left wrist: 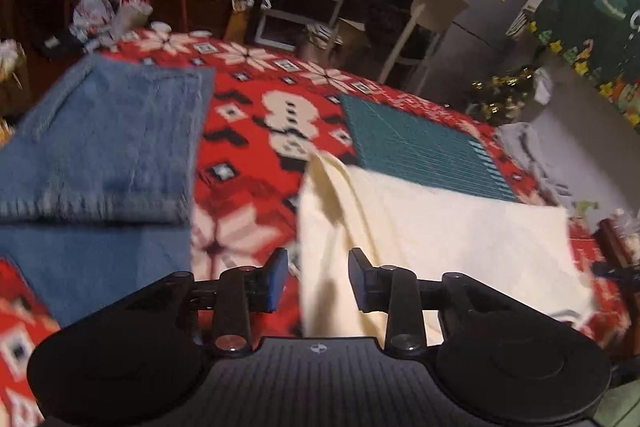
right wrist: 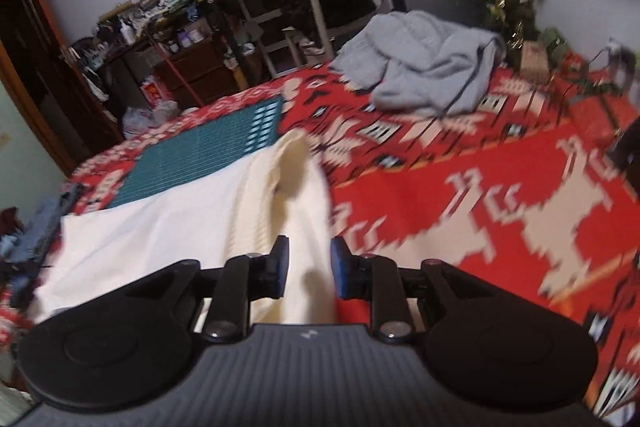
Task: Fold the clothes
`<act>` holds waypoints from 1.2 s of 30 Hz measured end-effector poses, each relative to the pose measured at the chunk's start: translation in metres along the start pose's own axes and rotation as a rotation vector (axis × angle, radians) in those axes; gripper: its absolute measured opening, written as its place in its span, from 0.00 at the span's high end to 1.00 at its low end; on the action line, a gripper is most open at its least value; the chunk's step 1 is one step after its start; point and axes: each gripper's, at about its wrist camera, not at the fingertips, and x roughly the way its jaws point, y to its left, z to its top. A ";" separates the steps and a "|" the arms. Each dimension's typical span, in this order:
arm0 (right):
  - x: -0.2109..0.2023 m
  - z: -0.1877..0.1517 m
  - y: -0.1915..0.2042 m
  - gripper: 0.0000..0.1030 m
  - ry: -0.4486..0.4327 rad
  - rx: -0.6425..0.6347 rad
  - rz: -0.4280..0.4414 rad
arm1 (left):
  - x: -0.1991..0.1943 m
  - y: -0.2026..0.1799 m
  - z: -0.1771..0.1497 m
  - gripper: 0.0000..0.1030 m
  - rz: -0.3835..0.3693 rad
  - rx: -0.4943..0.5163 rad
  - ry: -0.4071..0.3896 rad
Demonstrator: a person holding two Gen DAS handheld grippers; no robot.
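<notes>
Left tongs (left wrist: 318,279): jaws apart, the left edge of the cream garment (left wrist: 432,239) running between them, not clamped. Right tongs (right wrist: 307,267): jaws apart, the garment's raised right-hand fold passing between the pads, not visibly pinched. The garment lies ahead of both tongs on the red patterned cover (right wrist: 500,195), partly over the green mat (left wrist: 416,151). Folded blue denim (left wrist: 104,147) lies ahead-left of the left tongs; a grey garment (right wrist: 424,75) lies heaped ahead-right of the right tongs.

Risk: uneven closure may catch one layer only, skewing the fold; dragging may bunch the cover.

Red patterned blanket (left wrist: 248,163) carries all — folded jeans (left wrist: 104,143), cream garment (left wrist: 440,227), teal mat (left wrist: 420,147), grey sweatshirt (right wrist: 424,67).
</notes>
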 end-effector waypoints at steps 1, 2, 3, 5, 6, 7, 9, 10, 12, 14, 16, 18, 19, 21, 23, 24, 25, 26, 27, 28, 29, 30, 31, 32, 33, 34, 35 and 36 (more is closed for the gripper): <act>0.004 0.003 -0.003 0.69 0.008 -0.007 -0.011 | 0.005 0.001 0.004 0.65 0.009 0.015 0.005; 0.009 0.005 -0.005 0.68 0.022 -0.011 -0.018 | 0.010 0.002 0.007 0.64 0.016 0.027 0.019; 0.014 0.007 -0.008 0.68 0.037 -0.010 -0.022 | 0.016 0.003 0.009 0.64 0.024 0.037 0.040; 0.020 0.008 -0.012 0.68 0.064 -0.009 -0.025 | 0.022 0.004 0.008 0.64 0.019 0.037 0.081; 0.020 0.006 -0.012 0.68 0.074 -0.009 -0.021 | 0.024 0.004 0.007 0.64 0.016 0.038 0.102; 0.020 0.004 -0.012 0.68 0.084 -0.009 -0.017 | 0.022 0.006 0.004 0.64 0.006 0.029 0.114; 0.014 0.000 -0.013 0.68 0.096 0.002 0.003 | 0.015 0.010 -0.003 0.63 -0.017 0.006 0.129; 0.009 -0.003 -0.014 0.68 0.100 0.012 0.016 | 0.010 0.012 -0.007 0.63 -0.031 -0.014 0.134; -0.002 -0.011 -0.016 0.68 0.109 0.035 0.042 | 0.000 0.015 -0.016 0.62 -0.055 -0.055 0.143; -0.009 -0.019 -0.017 0.68 0.126 0.052 0.064 | -0.007 0.016 -0.023 0.61 -0.069 -0.079 0.145; -0.012 -0.026 -0.015 0.68 0.142 0.061 0.080 | -0.010 0.013 -0.027 0.58 -0.070 -0.085 0.143; -0.010 -0.032 -0.014 0.68 0.149 0.066 0.079 | -0.012 0.011 -0.032 0.55 -0.071 -0.091 0.141; -0.010 -0.034 -0.013 0.68 0.145 0.072 0.079 | -0.013 0.009 -0.034 0.55 -0.071 -0.094 0.140; -0.008 -0.035 -0.013 0.77 0.137 0.101 0.087 | -0.016 0.007 -0.038 0.57 -0.072 -0.100 0.138; -0.009 -0.037 -0.008 0.87 0.134 0.085 0.073 | -0.018 0.004 -0.042 0.73 -0.073 -0.106 0.136; -0.010 -0.037 -0.005 0.89 0.132 0.071 0.065 | -0.017 0.002 -0.043 0.81 -0.067 -0.100 0.145; -0.011 -0.038 -0.002 0.89 0.130 0.057 0.056 | -0.017 -0.002 -0.044 0.94 -0.053 -0.073 0.145; -0.012 -0.038 0.000 0.90 0.127 0.043 0.047 | -0.017 -0.007 -0.045 0.94 -0.038 -0.043 0.144; -0.013 -0.039 0.003 0.91 0.125 0.029 0.038 | -0.018 -0.010 -0.045 0.94 -0.027 -0.017 0.141; -0.015 -0.039 0.006 0.91 0.122 0.018 0.032 | -0.019 -0.013 -0.046 0.95 -0.016 0.008 0.138; -0.017 -0.038 0.007 0.91 0.119 0.013 0.031 | -0.021 -0.014 -0.046 0.95 -0.013 0.008 0.133; -0.020 -0.038 0.007 0.92 0.118 0.014 0.032 | -0.023 -0.012 -0.047 0.95 -0.015 0.002 0.126; -0.022 -0.038 0.007 0.92 0.116 0.017 0.032 | -0.026 -0.011 -0.048 0.96 -0.017 -0.004 0.119; -0.026 -0.038 0.007 0.92 0.115 0.020 0.034 | -0.030 -0.010 -0.048 0.96 -0.022 -0.014 0.114; -0.030 -0.038 0.007 0.92 0.114 0.023 0.036 | -0.035 -0.010 -0.050 0.96 -0.029 -0.017 0.111; -0.035 -0.039 0.007 0.92 0.115 0.026 0.039 | -0.040 -0.010 -0.051 0.96 -0.036 -0.019 0.108; -0.041 -0.041 0.007 0.92 0.115 0.030 0.041 | -0.044 -0.011 -0.055 0.96 -0.041 -0.016 0.112; -0.048 -0.043 0.006 0.92 0.116 0.039 0.043 | -0.048 -0.012 -0.059 0.96 -0.046 -0.013 0.117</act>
